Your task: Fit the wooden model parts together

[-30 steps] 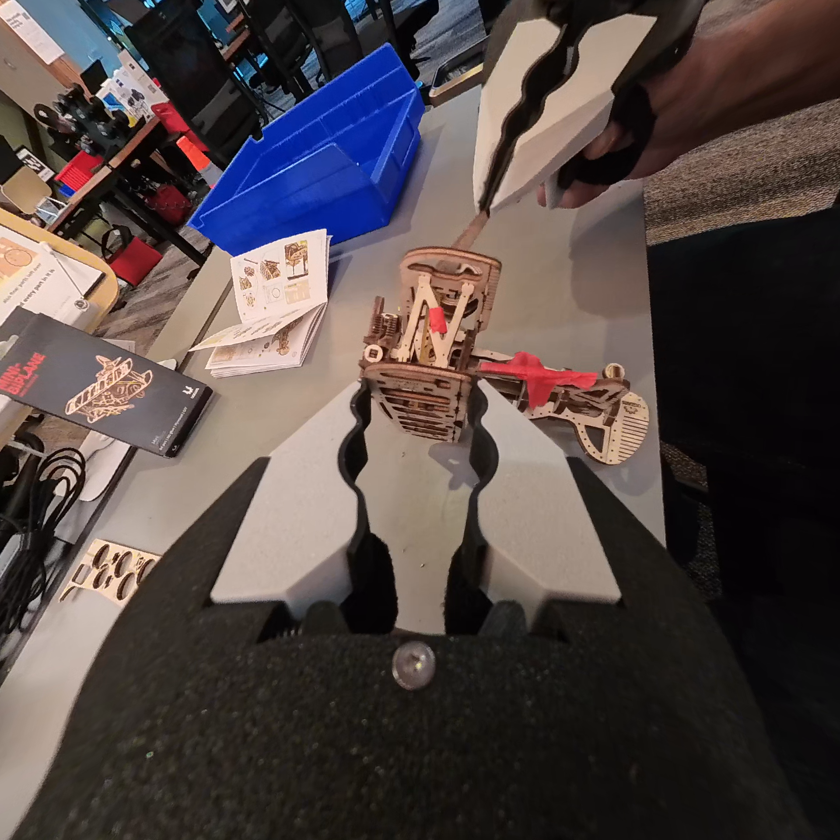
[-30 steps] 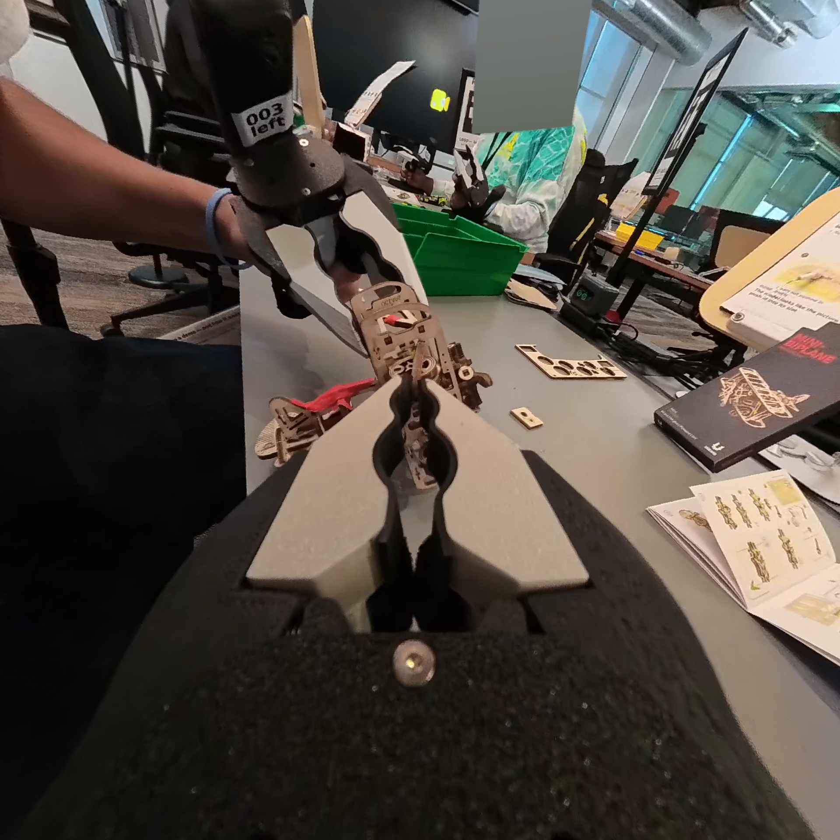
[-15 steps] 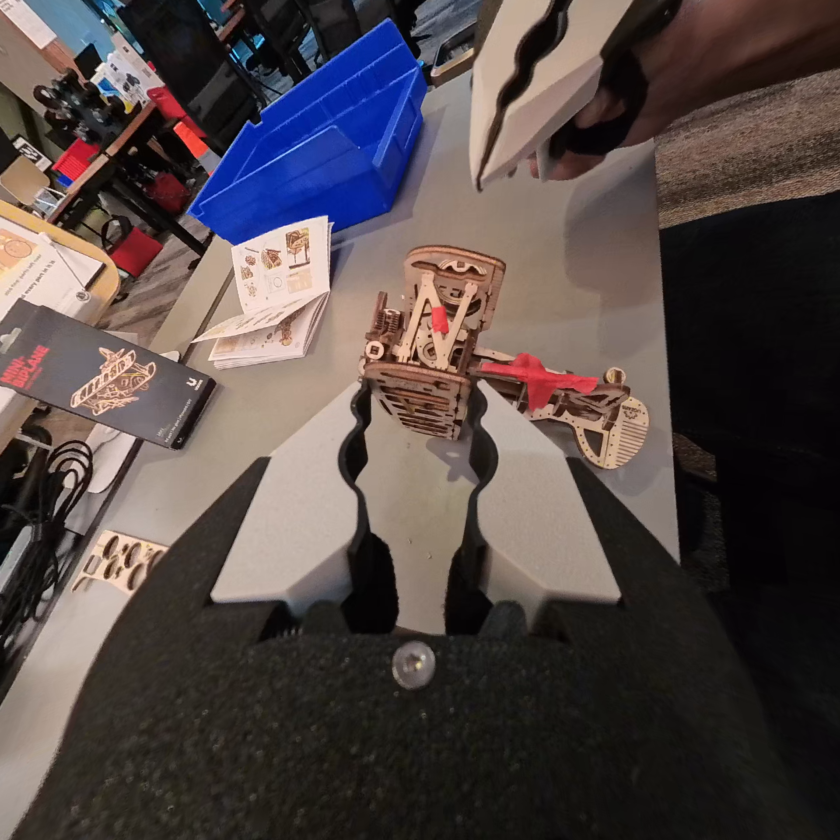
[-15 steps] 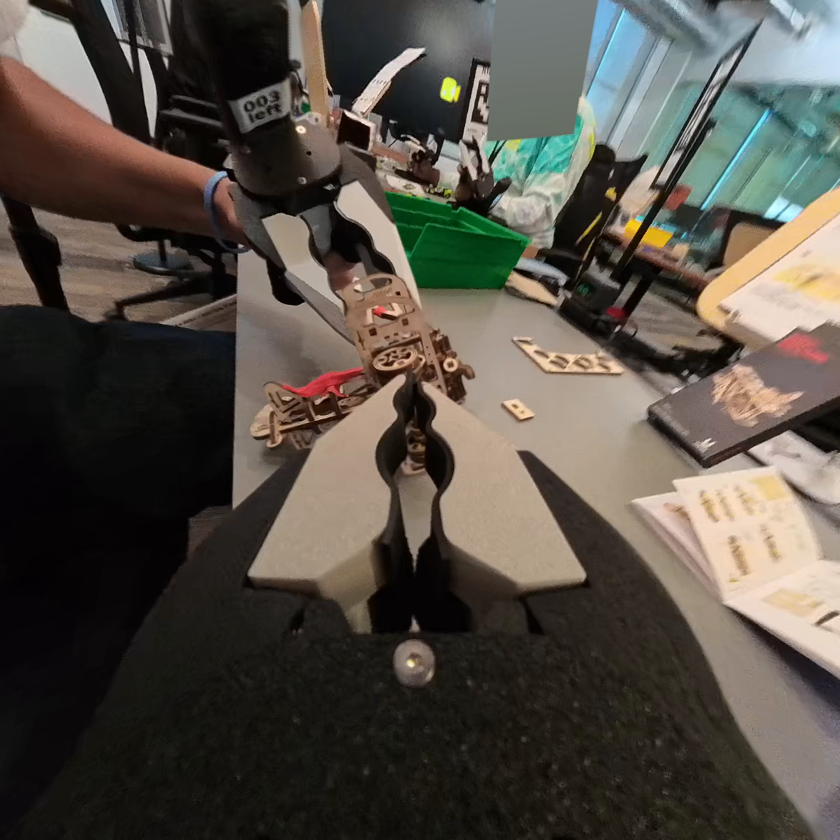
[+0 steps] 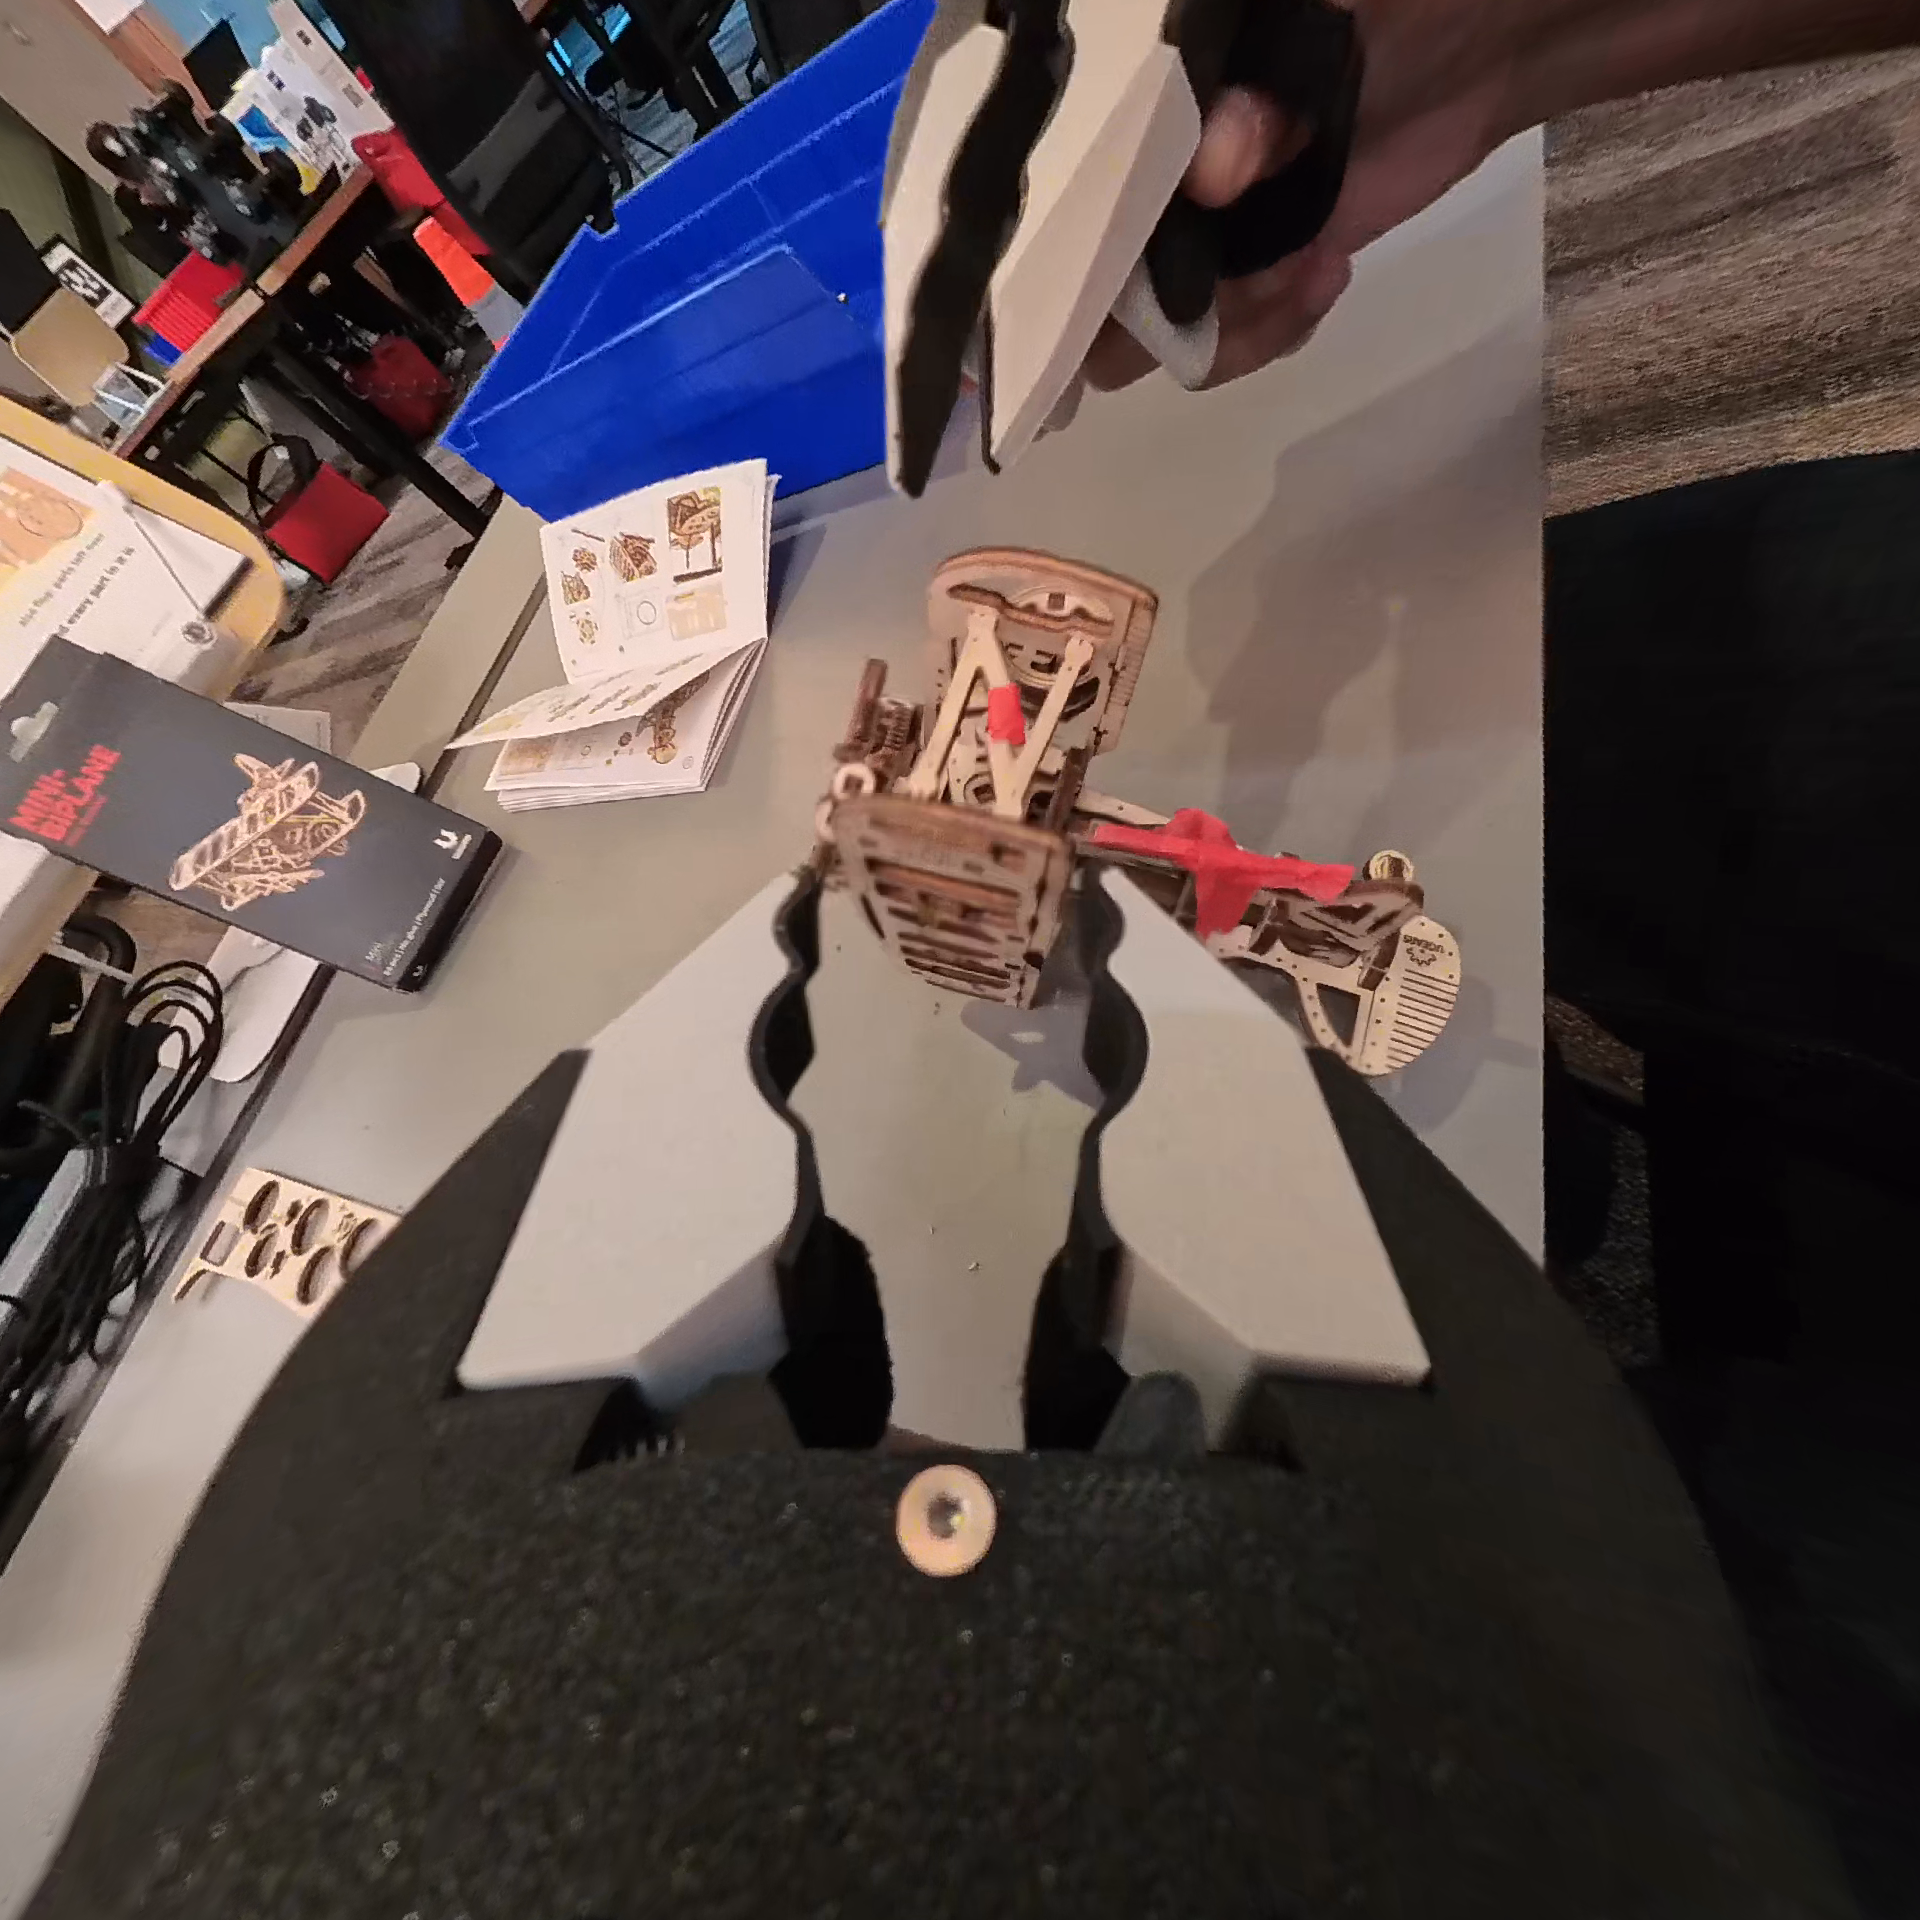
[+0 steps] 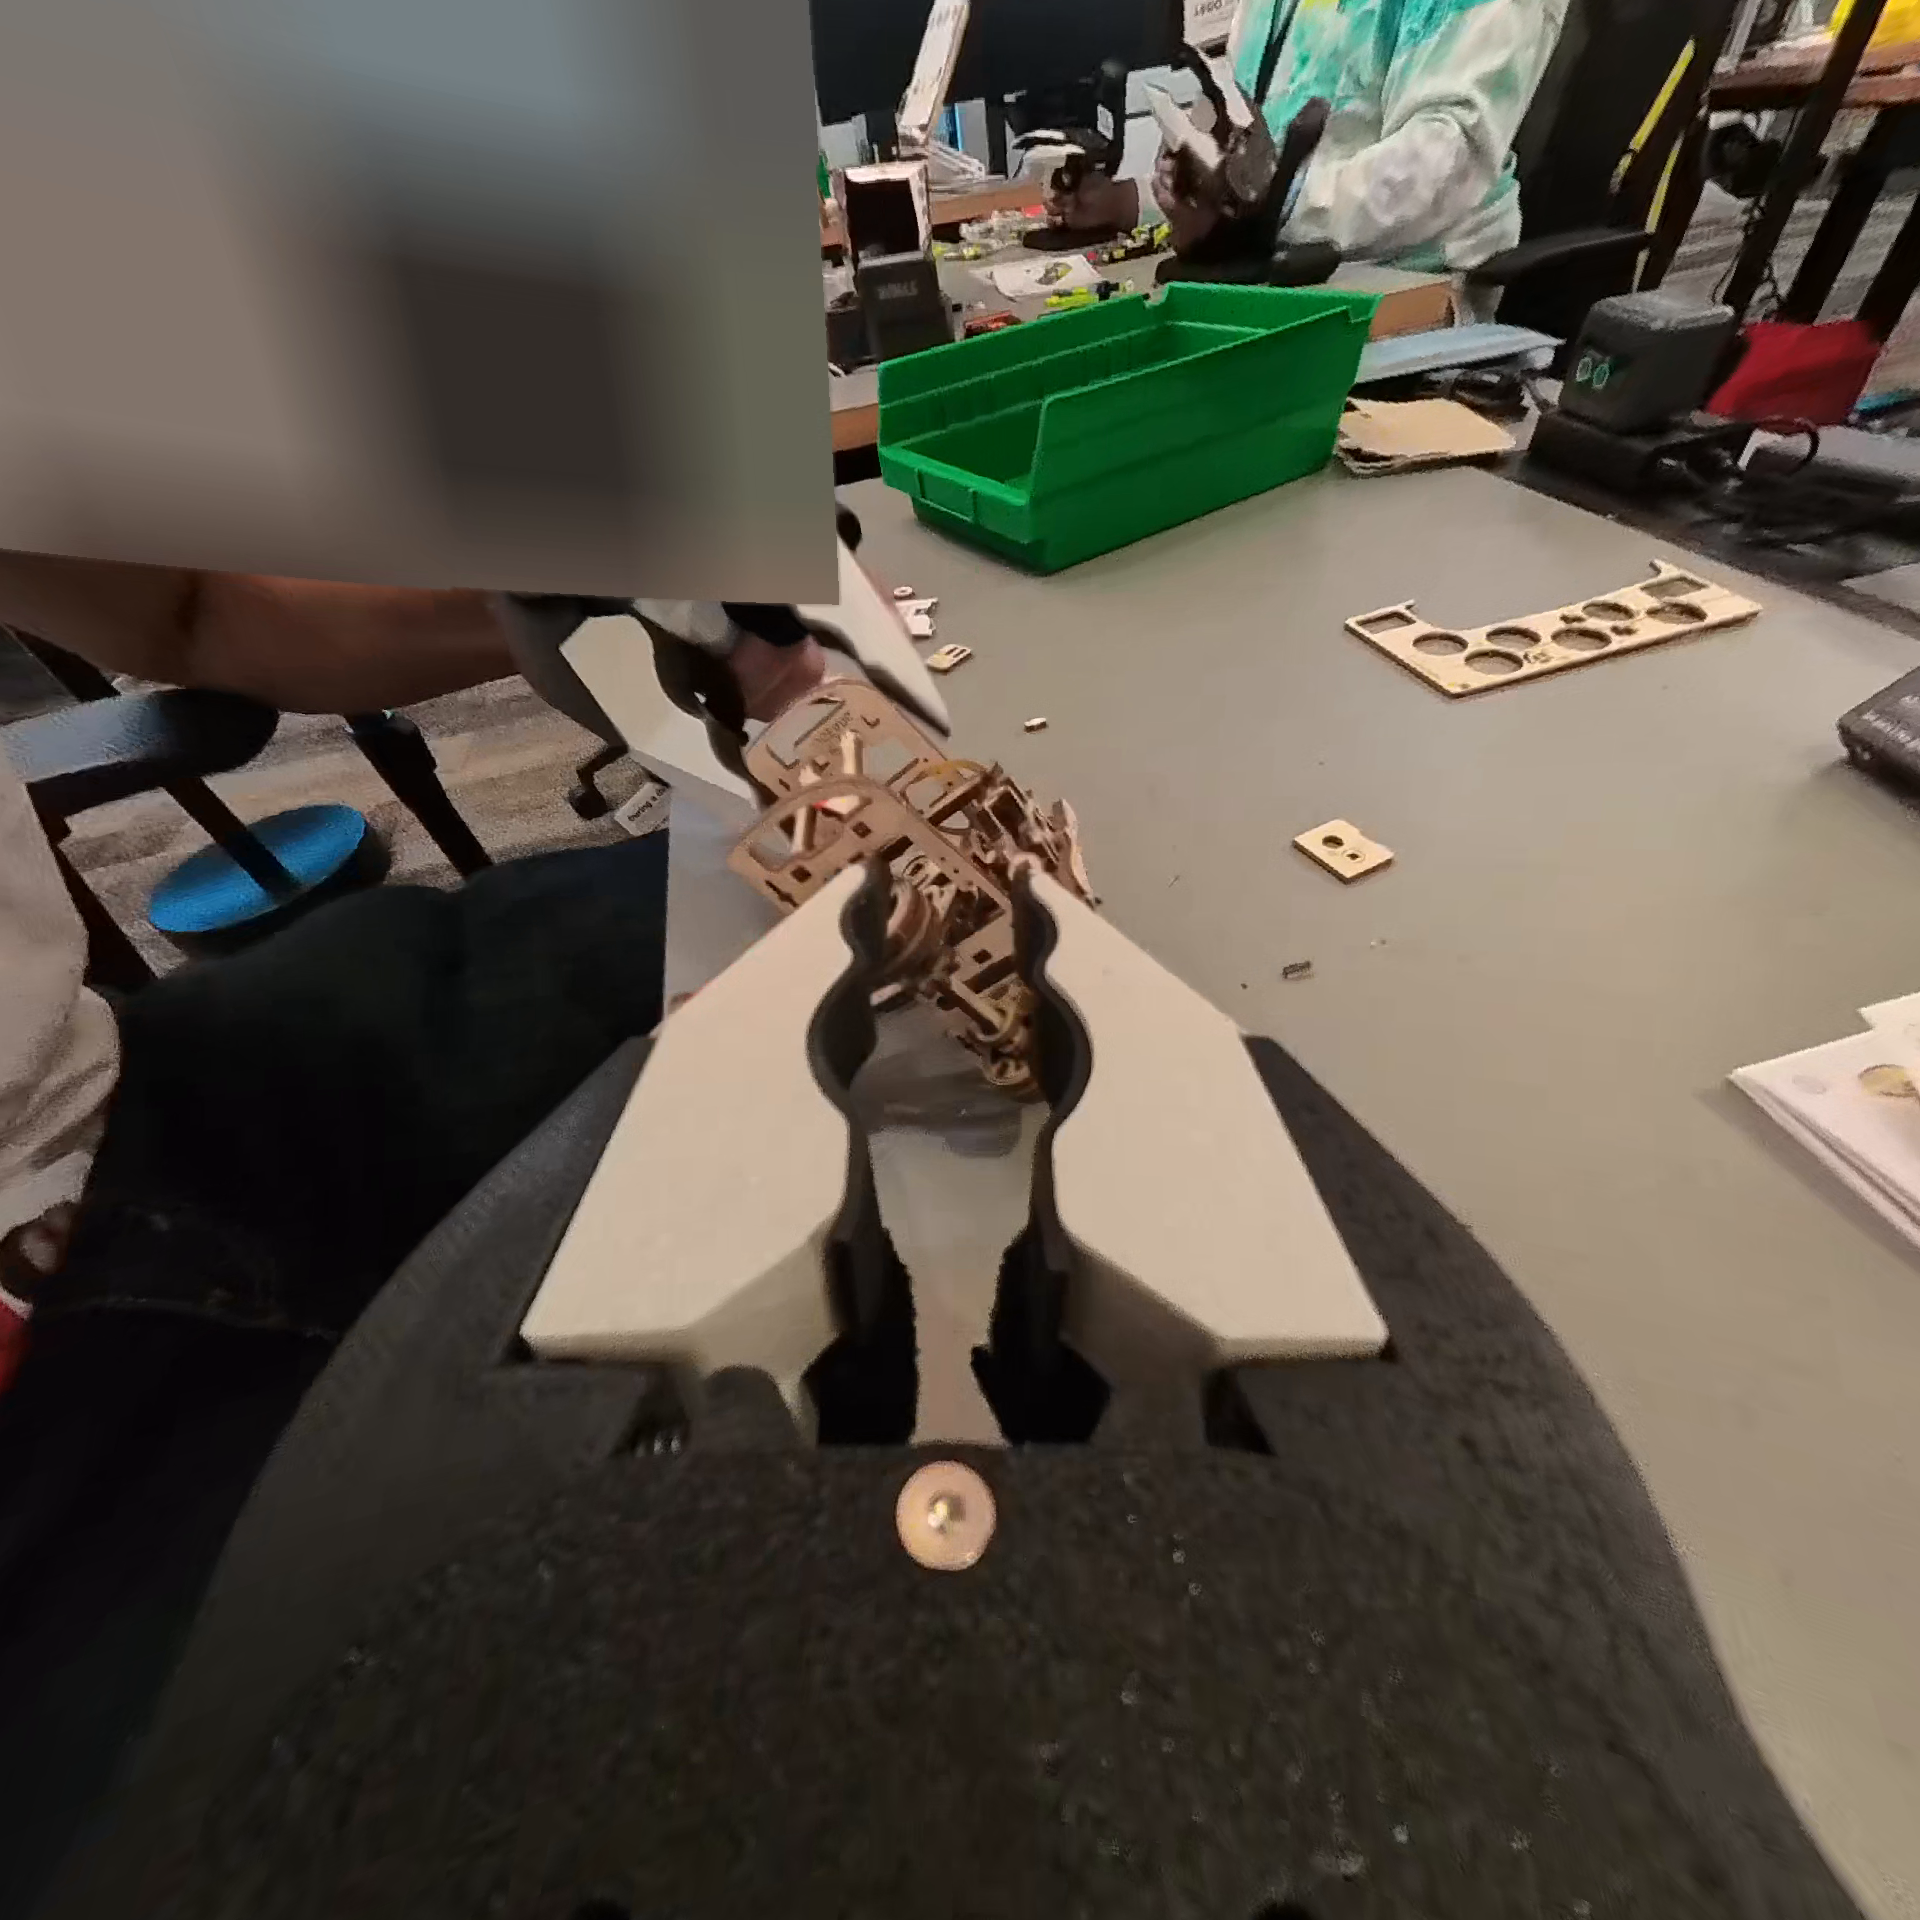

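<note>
The wooden biplane model (image 5: pixel 997 727) stands tilted on the grey table (image 5: pixel 644 935), with red tape (image 5: pixel 1210 862) on its fuselage and its tail pointing right. My left gripper (image 5: pixel 948 902) is shut on the model's near wing. My right gripper (image 5: pixel 956 478) hangs just above the model's far wing, its jaws a little apart and empty. In the right wrist view the right gripper (image 6: pixel 945 883) frames the model (image 6: pixel 831 831) beyond its tips without touching it. The left gripper's fingers (image 6: pixel 894 665) hold the wing there, partly behind a blur patch.
A blue bin (image 5: pixel 707 312), an open instruction booklet (image 5: pixel 644 665) and a black box (image 5: pixel 239 821) lie left of the model. A punched wooden sheet (image 6: pixel 1548 634), a small wooden piece (image 6: pixel 1342 850) and a green bin (image 6: pixel 1122 416) lie beyond. The table edge (image 5: pixel 1538 727) runs close on the right. Spacing between my two grippers at the tips: around 8 cm. The small wooden piece (image 6: pixel 1342 850) is about 20 cm from both grippers' fingertips.
My right gripper's jaws have parted and it has swung down closer over the model. The thin strip seen at its tips a second ago no longer shows. The left grip is unchanged.
</note>
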### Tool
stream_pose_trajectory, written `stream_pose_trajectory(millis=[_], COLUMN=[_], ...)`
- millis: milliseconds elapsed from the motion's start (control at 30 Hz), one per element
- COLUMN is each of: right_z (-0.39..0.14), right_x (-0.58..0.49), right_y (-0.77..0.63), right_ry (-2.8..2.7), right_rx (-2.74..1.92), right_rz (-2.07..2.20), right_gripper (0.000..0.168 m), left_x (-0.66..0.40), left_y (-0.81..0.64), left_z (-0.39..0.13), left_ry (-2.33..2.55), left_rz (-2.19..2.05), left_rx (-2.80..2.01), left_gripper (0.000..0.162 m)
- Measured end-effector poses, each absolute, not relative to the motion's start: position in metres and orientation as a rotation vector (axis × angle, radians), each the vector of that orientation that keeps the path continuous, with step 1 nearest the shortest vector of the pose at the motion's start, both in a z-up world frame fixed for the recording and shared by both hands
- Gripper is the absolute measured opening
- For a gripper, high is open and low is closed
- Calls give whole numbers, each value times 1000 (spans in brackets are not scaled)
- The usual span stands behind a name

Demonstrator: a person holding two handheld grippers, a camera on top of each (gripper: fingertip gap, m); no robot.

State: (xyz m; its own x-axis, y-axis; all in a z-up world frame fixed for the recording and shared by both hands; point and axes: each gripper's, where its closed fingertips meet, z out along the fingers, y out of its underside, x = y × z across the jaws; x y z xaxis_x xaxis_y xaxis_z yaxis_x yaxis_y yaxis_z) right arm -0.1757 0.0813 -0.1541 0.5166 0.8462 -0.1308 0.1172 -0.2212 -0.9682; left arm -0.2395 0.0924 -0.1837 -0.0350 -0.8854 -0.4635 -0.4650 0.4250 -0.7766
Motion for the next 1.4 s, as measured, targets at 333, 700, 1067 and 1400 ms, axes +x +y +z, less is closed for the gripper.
stream_pose_trajectory(millis=[333, 700, 1067, 1400], right_z=[-146, -165, -174, -176], right_x=[-173, -195, -192, -191], right_y=[59, 18, 2, 4], right_ry=[-796, -483, -445, -453], right_rx=[-1814, -1916, -1927, -1919], right_rz=[808, 877, 899, 873], right_gripper=[20, 20, 19, 15], left_x=[-259, -223, -218, -223], left_y=[105, 114, 117, 107], left_z=[-126, -169, -183, -179], left_ry=[1650, 2426, 2619, 2599], left_rz=[-739, -869, -725, -883], left_rx=[-1276, -1884, -1954, -1856], left_gripper=[28, 28, 14, 2])
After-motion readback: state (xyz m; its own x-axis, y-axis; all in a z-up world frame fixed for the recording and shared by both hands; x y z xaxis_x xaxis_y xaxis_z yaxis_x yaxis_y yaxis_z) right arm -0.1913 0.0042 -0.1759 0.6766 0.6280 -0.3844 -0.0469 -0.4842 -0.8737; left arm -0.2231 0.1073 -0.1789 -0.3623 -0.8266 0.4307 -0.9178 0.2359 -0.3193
